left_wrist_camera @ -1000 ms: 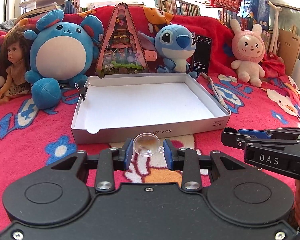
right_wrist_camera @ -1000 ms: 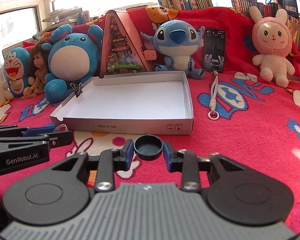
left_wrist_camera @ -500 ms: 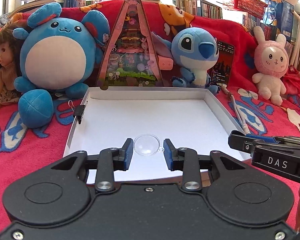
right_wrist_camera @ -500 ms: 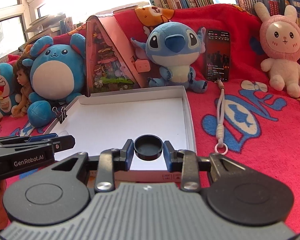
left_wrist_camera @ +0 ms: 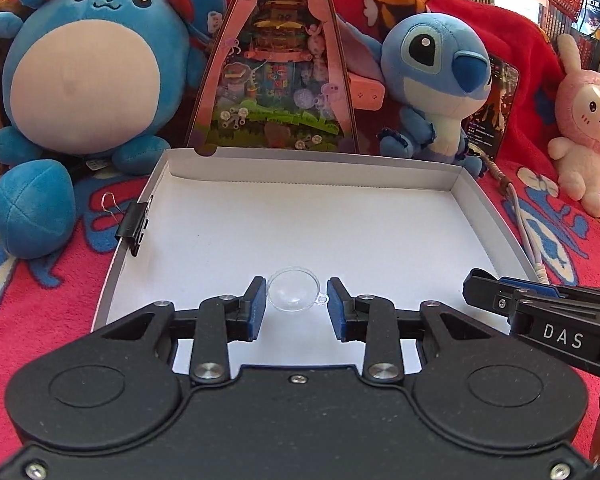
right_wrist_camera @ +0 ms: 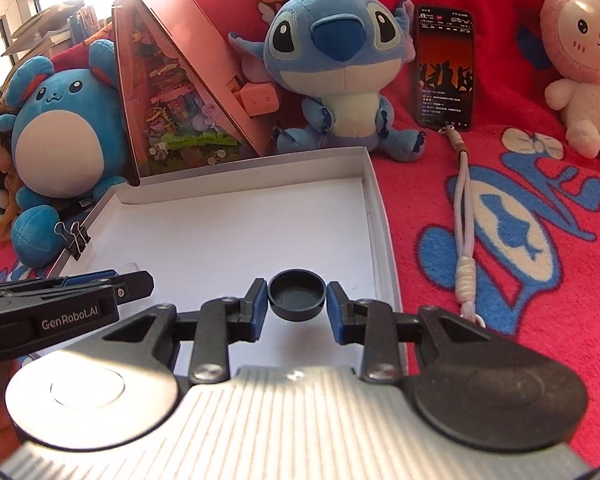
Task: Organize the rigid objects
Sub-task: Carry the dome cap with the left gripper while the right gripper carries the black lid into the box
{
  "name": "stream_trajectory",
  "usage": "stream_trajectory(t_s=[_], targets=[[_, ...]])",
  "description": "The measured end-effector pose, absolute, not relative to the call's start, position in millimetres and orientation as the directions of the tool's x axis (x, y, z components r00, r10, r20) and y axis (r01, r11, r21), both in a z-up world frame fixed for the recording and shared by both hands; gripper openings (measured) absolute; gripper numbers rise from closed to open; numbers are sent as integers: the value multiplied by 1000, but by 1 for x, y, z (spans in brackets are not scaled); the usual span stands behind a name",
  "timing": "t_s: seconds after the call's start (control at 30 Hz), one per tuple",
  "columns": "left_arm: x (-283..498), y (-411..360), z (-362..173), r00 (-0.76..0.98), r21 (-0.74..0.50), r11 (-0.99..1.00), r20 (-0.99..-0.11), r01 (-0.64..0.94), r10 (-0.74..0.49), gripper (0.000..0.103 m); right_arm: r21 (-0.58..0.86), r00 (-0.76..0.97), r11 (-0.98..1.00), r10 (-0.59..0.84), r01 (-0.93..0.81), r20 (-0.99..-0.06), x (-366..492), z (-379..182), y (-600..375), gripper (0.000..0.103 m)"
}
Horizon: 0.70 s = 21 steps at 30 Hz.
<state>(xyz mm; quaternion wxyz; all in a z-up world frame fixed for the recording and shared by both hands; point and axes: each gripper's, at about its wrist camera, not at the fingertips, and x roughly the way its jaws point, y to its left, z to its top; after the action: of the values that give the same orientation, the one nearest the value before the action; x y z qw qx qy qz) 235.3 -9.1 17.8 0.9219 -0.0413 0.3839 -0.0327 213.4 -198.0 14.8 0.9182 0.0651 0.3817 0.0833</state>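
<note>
- The left gripper point(left_wrist_camera: 296, 300), black with blue pads, has its jaws narrowed on a clear plastic dome-shaped half shell point(left_wrist_camera: 294, 289), 1 pad at each side of its rim.
- The shell is round with no long axis; its small loop tab sticks out to the right, beside the right pad.
- It hangs above the near part of the shallow white cardboard box point(left_wrist_camera: 496, 220) on the red patterned blanket point(left_wrist_camera: 40, 300).
- The right gripper point(right_wrist_camera: 297, 300) has its jaws narrowed on a round black plastic cap point(right_wrist_camera: 297, 295), hollow side up, pads pressing its wall from left and right.
- The cap hangs over the box's point(right_wrist_camera: 380, 216) near right part, close to the right wall.
- A black binder clip point(left_wrist_camera: 134, 226) grips the box's left wall.
- Behind the box stand a round blue plush point(left_wrist_camera: 88, 76), a pink triangular toy box point(left_wrist_camera: 276, 72) and a blue long-eared plush point(left_wrist_camera: 436, 84).
- A black phone point(right_wrist_camera: 444, 68) leans on the blanket point(right_wrist_camera: 540, 240); its white cord strap point(right_wrist_camera: 464, 232) trails toward the camera.
</note>
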Motion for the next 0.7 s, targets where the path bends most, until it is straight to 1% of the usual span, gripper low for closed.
stream_trajectory(t_s=[0.17, 0.7], targets=[[240, -13, 15, 698, -77, 997, -712, 31, -77, 31, 147, 683, 983, 182, -110, -707, 224, 12, -192, 38], [243, -17, 10, 695, -46, 998, -716, 34, -56, 32, 117, 662, 986, 168, -121, -731, 232, 3, -184, 38]])
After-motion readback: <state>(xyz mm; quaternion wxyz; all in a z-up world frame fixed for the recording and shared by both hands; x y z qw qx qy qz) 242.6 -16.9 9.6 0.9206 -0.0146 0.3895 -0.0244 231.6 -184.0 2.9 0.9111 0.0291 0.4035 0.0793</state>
